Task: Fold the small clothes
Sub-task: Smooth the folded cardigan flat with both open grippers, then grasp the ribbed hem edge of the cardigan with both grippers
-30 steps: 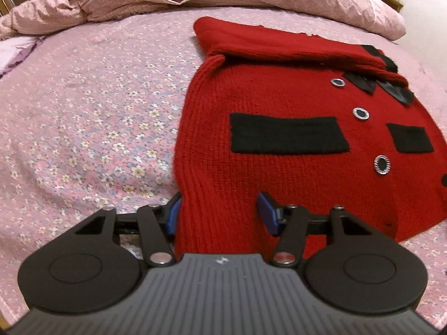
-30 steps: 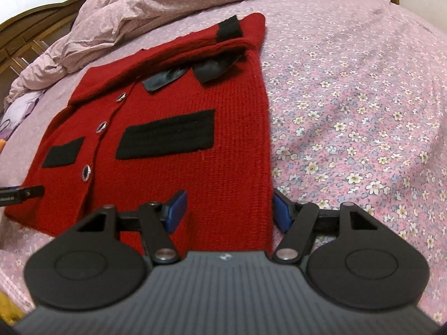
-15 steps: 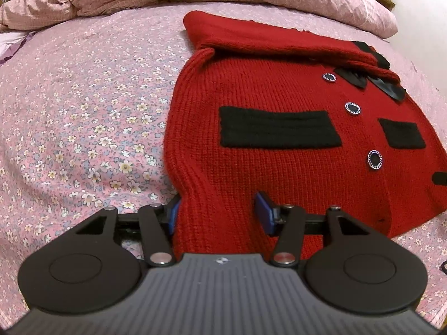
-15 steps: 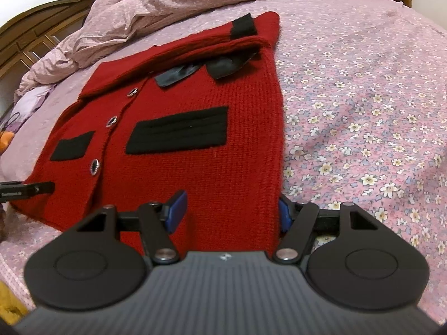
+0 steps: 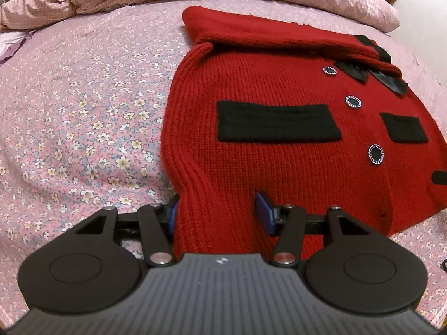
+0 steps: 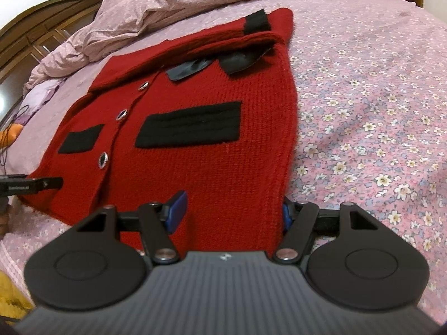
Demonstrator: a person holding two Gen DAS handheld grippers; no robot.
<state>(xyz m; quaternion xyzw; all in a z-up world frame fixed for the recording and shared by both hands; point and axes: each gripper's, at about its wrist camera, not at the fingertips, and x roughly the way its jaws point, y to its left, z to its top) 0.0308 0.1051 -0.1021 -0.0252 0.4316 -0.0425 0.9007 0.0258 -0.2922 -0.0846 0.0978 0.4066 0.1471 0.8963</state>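
My left gripper (image 5: 218,212) and right gripper (image 6: 232,209) stay put, fingers spread astride the red cardigan's (image 5: 279,150) hem corners, pinch still pending

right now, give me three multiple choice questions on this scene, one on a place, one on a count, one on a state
1. Where does the red cardigan lie?
A on a wooden floor
B on the flowered bedsheet
C on a chair

2. How many buttons show down its front?
A one
B three
C six

3. How do the jaws of the left gripper and right gripper stand?
A apart, with the hem between them
B clamped shut and empty
C out of view

Answers: B, the flowered sheet lies all around it; B, three ringed dark buttons sit in a row; A, the blue pads stand wide on either side of the hem.
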